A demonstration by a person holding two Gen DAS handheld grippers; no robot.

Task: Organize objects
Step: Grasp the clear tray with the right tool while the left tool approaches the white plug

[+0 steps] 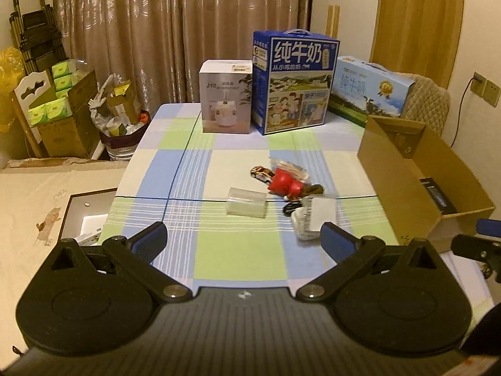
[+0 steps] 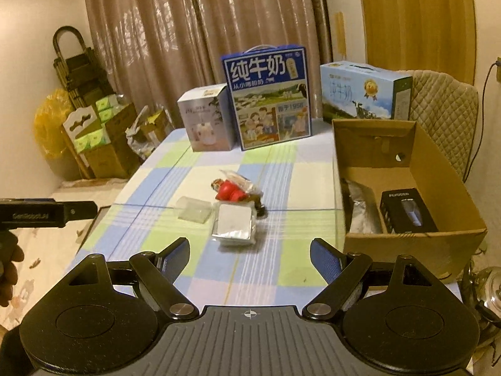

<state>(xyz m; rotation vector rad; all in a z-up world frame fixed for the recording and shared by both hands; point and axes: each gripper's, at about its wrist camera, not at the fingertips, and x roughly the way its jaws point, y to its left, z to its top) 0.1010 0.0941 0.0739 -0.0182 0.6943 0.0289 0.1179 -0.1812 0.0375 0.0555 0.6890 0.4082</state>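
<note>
A small heap lies mid-table on the checked cloth: a red toy (image 1: pixel 286 183) (image 2: pixel 230 190), a toy car (image 1: pixel 262 173), a clear plastic box (image 1: pixel 246 206) (image 2: pixel 193 212), a white packet in clear wrap (image 1: pixel 314 216) (image 2: pixel 235 226), a clear bag of sticks (image 1: pixel 289 166) and a dark cable (image 1: pixel 292 208). An open cardboard box (image 1: pixel 407 175) (image 2: pixel 438 169) stands at the right, holding a black box (image 2: pixel 407 210) and a silvery bag (image 2: pixel 360 210). My left gripper (image 1: pixel 244 241) is open, short of the heap. My right gripper (image 2: pixel 250 257) is open just before the white packet.
At the table's far edge stand a white appliance box (image 1: pixel 226 100) (image 2: pixel 206 119), a tall blue milk carton (image 1: pixel 294 81) (image 2: pixel 267 94) and a light blue milk carton (image 1: pixel 372 87) (image 2: pixel 363 94). A padded chair (image 2: pixel 444 106) is behind the cardboard box. Cartons and bags crowd the floor at left (image 1: pixel 62 109).
</note>
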